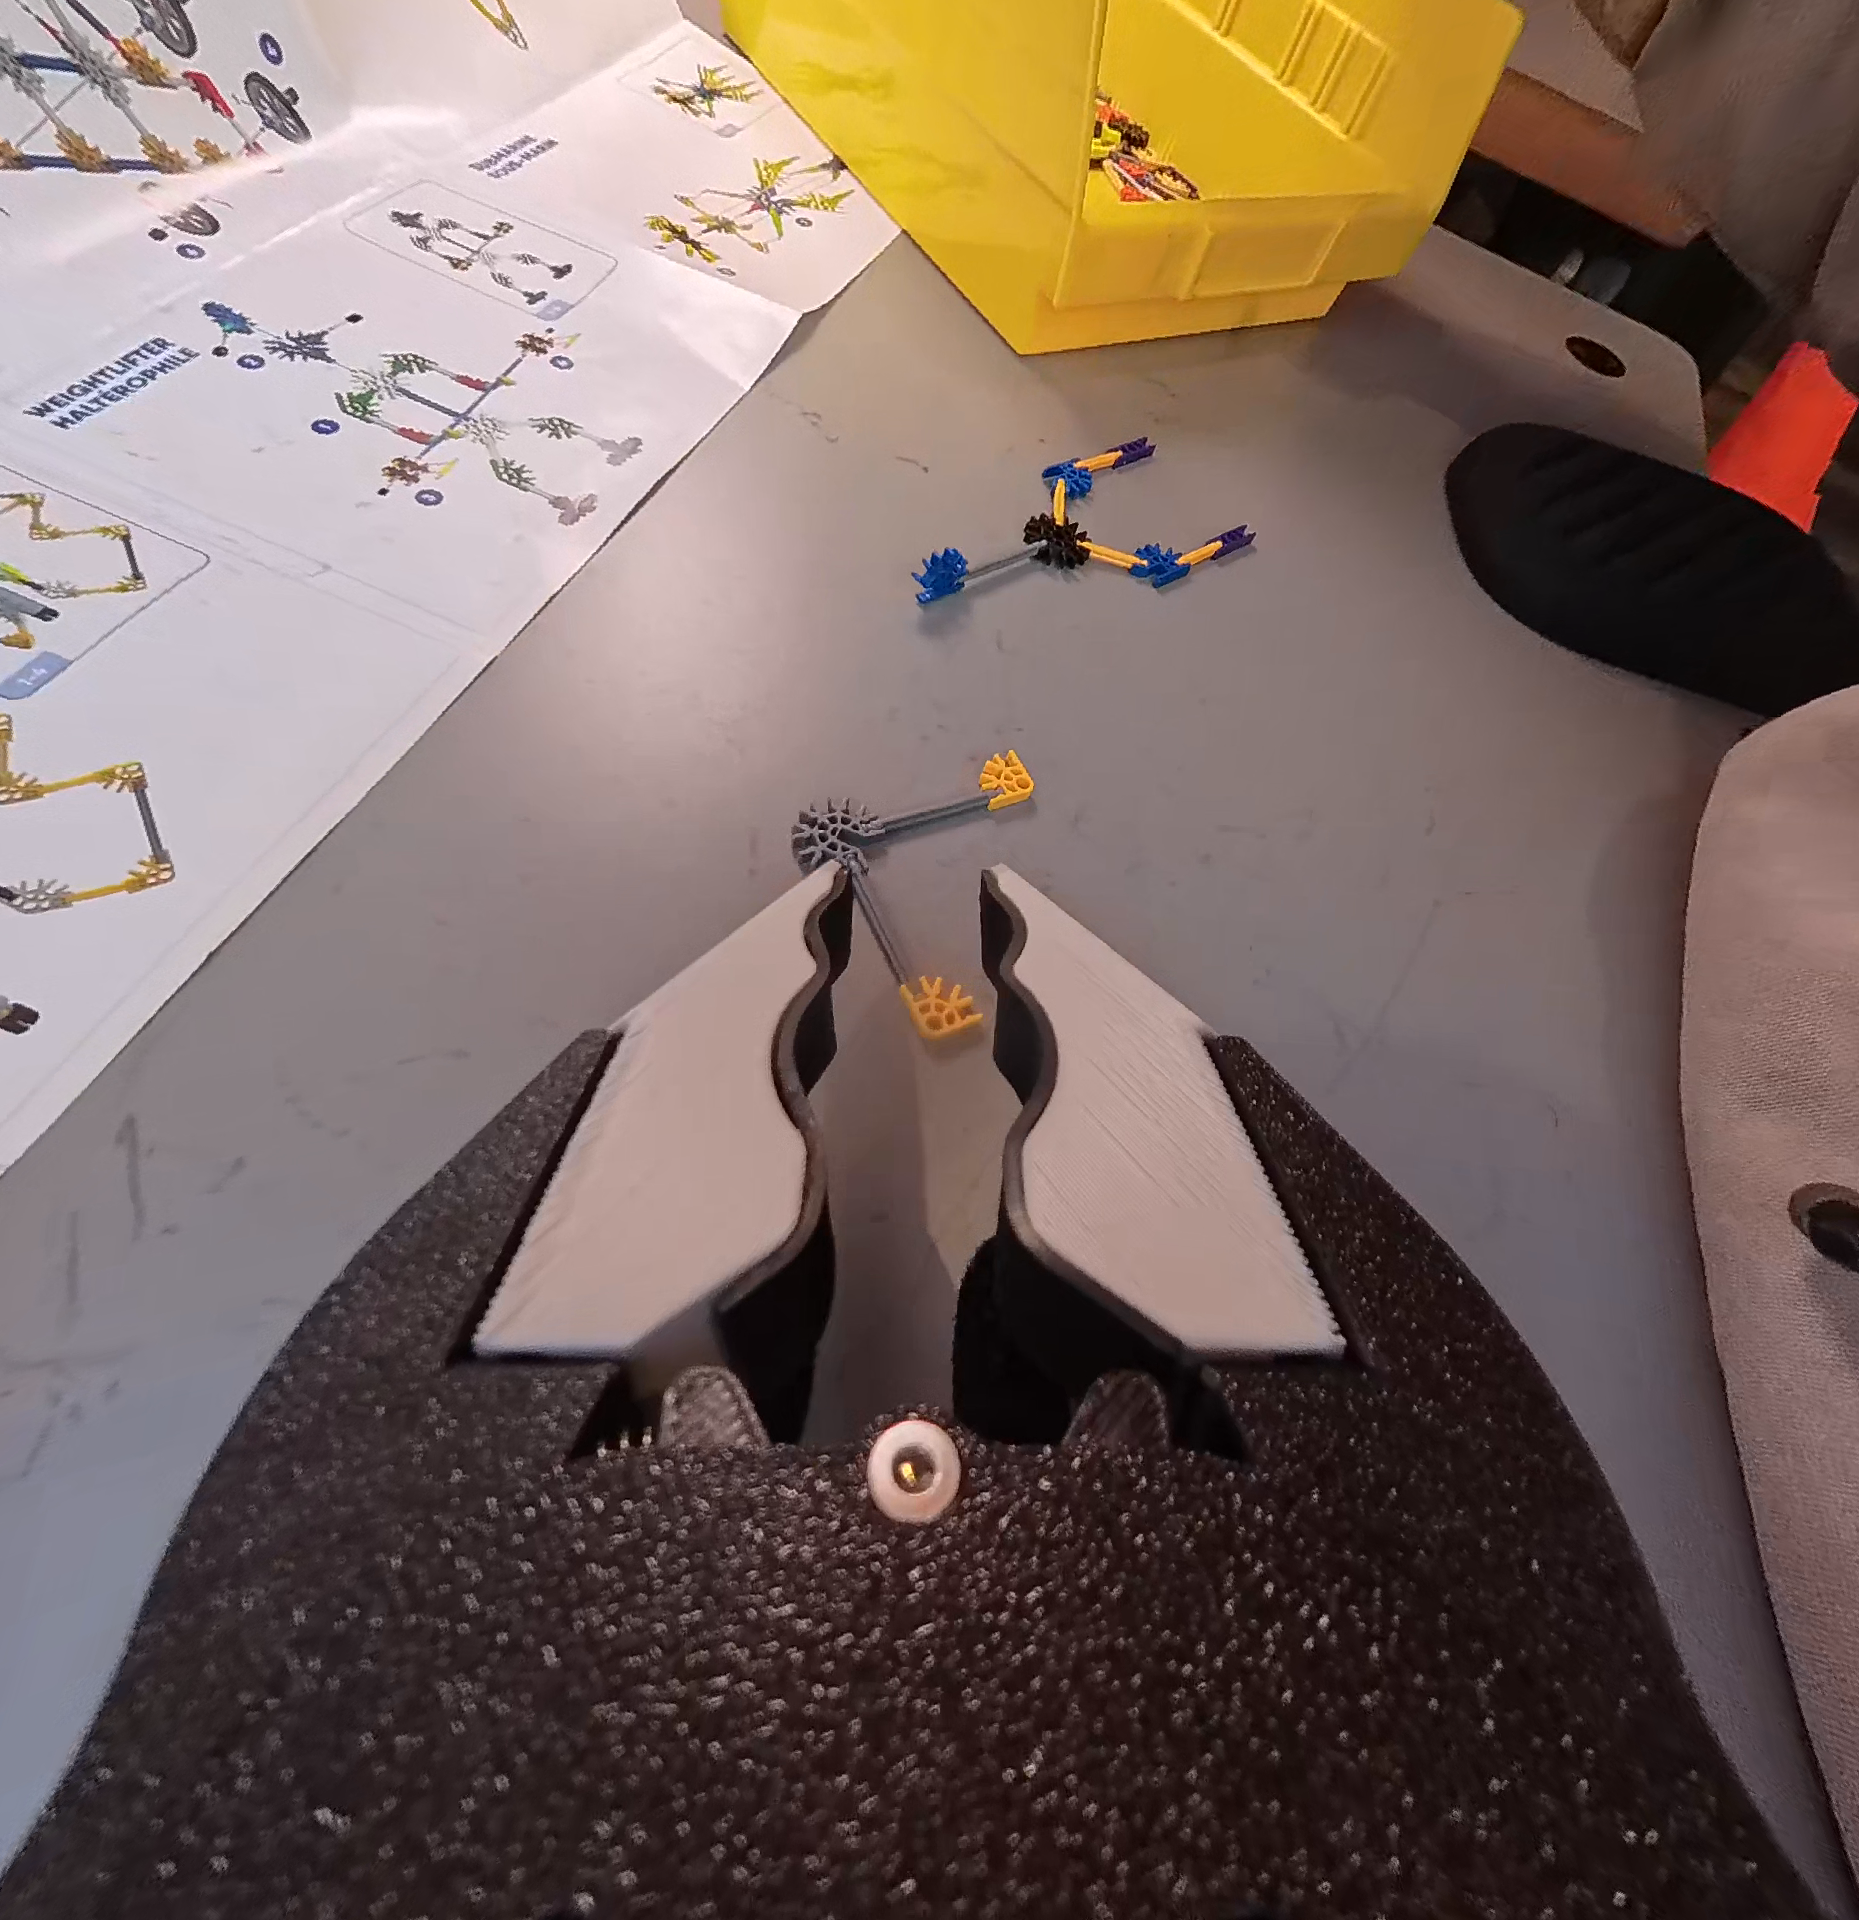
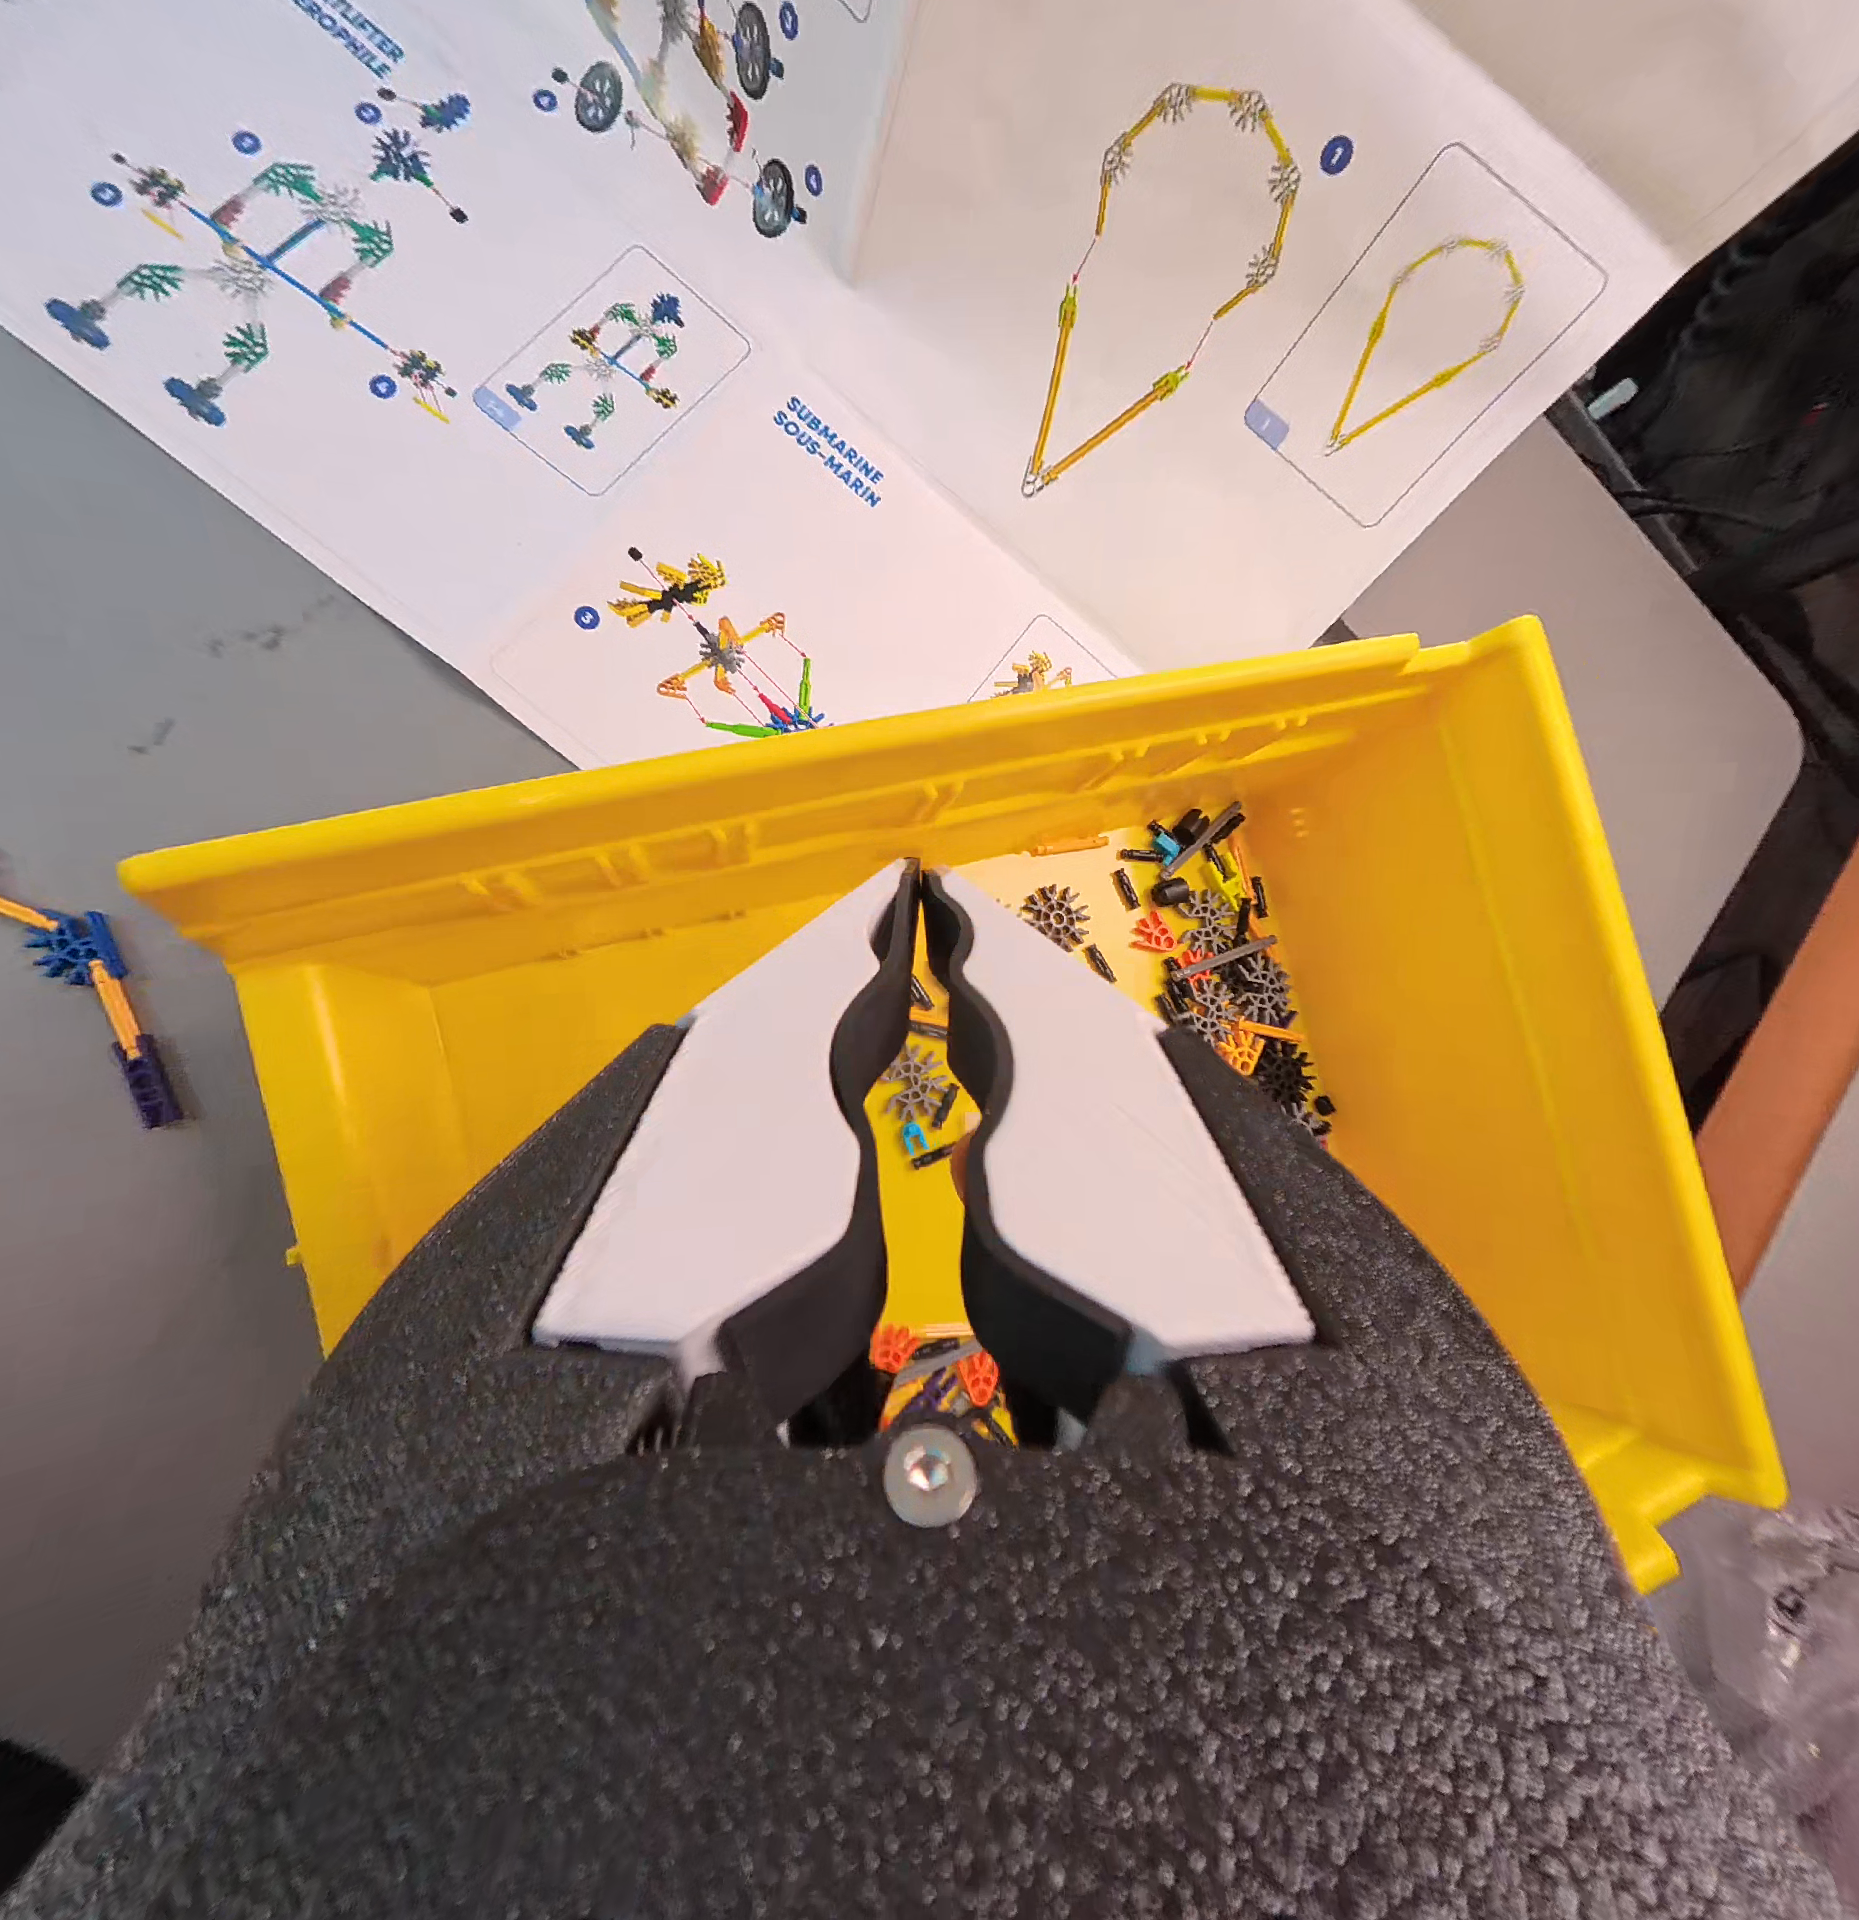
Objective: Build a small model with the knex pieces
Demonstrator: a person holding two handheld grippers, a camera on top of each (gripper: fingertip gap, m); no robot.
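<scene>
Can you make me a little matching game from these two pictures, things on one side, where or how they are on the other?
Things:
1. left gripper
2. right gripper
3. grey and yellow rod piece
4. blue, black and yellow rod piece

Places or states:
A. jaws nearly closed, over the yellow bin
B. lying on the grey table, beyond the open jaws, nearer the bin
C. jaws open, low over the table
D. lying partly between the open jaws

Pairs: 1-C, 2-A, 3-D, 4-B
</scene>
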